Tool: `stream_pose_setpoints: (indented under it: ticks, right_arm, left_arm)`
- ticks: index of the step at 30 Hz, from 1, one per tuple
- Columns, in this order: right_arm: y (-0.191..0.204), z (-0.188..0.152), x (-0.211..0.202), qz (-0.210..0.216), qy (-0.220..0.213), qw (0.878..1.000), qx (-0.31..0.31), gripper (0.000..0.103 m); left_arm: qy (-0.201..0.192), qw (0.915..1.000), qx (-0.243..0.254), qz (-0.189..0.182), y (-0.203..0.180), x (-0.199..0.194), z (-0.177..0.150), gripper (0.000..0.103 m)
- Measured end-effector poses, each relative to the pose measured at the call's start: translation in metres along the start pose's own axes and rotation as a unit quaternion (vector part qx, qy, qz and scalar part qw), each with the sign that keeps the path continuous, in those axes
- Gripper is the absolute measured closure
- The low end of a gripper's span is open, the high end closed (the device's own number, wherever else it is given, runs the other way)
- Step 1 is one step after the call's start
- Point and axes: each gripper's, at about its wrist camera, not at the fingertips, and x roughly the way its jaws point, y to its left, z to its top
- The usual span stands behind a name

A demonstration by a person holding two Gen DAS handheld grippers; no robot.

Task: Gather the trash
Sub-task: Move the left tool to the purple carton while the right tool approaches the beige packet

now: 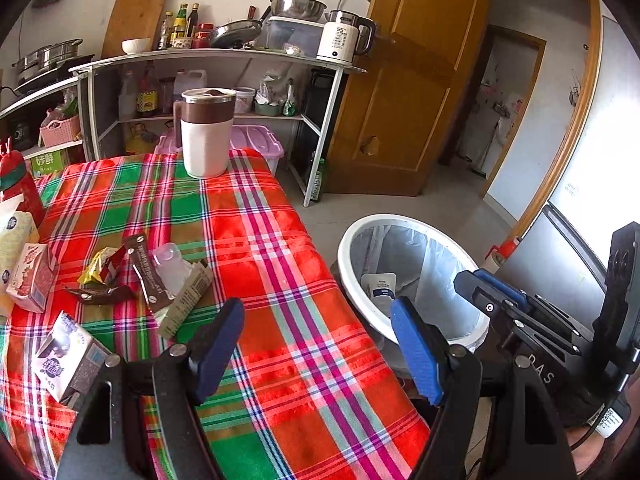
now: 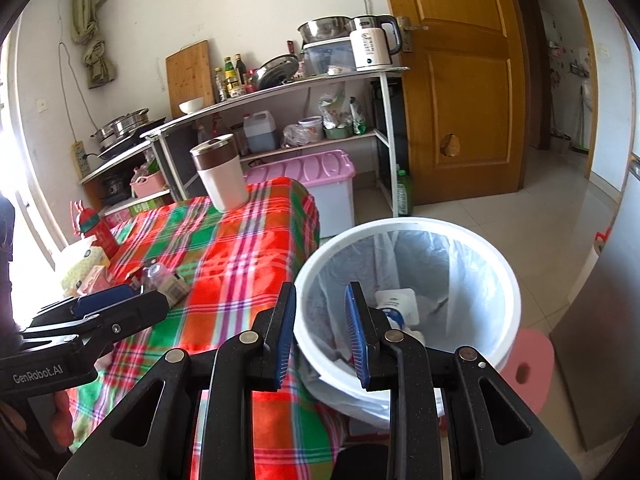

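Several pieces of trash lie on the plaid tablecloth (image 1: pixel 280 264): a yellow wrapper (image 1: pixel 98 266), a brown sachet (image 1: pixel 146 280), a clear plastic cup (image 1: pixel 170 268), a flat cardboard box (image 1: pixel 188 300) and a small milk carton (image 1: pixel 68 356). My left gripper (image 1: pixel 318 344) hovers open over the table's right edge, empty, to the right of that pile. The white lined trash bin (image 2: pixel 404 225) stands on the floor beside the table, with a white blue-labelled packet (image 2: pixel 396 300) inside. My right gripper (image 2: pixel 322 332) hangs at the bin's near rim, jaws narrowly apart, nothing between them.
A white and brown lidded jug (image 1: pixel 206 132) stands at the table's far edge. A red bottle (image 1: pixel 20 184) and a tissue box (image 1: pixel 12 236) sit at the left. Behind are metal shelves (image 1: pixel 224 54), a pink storage box (image 2: pixel 316 184) and a wooden door (image 2: pixel 460 92).
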Motion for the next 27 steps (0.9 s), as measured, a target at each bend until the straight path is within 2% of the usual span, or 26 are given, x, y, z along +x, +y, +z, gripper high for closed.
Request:
stream_pose_setpoints:
  ticks: [5,10,12,14,18,27]
  right_arm:
    - [0.019,-0.001,0.005,0.018,0.003,1.000,-0.010,0.077]
    - [0.043,-0.004,0.017,0.043,0.016,0.999,-0.025,0.076]
    - [0.055,-0.005,0.023,0.054,0.020,0.998,-0.034,0.066]
    - [0.064,-0.006,0.030,0.063,0.027,0.997,-0.039,0.060]
    - [0.082,-0.009,0.043,0.077,0.038,0.995,-0.047,0.060]
    - [0.117,-0.015,0.078,0.097,0.079,0.990,-0.061,0.060]
  left_arm:
    - [-0.006,0.9998,-0.013,0.015,0.023,-0.013,-0.006,0.026]
    - [-0.014,0.9985,-0.028,0.046,0.054,-0.028,-0.013,0.026]
    - [-0.015,0.9972,-0.042,0.060,0.070,-0.033,-0.017,0.026]
    - [-0.016,0.9957,-0.055,0.073,0.085,-0.037,-0.021,0.026]
    - [-0.014,0.9920,-0.079,0.098,0.114,-0.043,-0.028,0.026]
    - [-0.008,0.9851,-0.119,0.124,0.167,-0.050,-0.047,0.026]
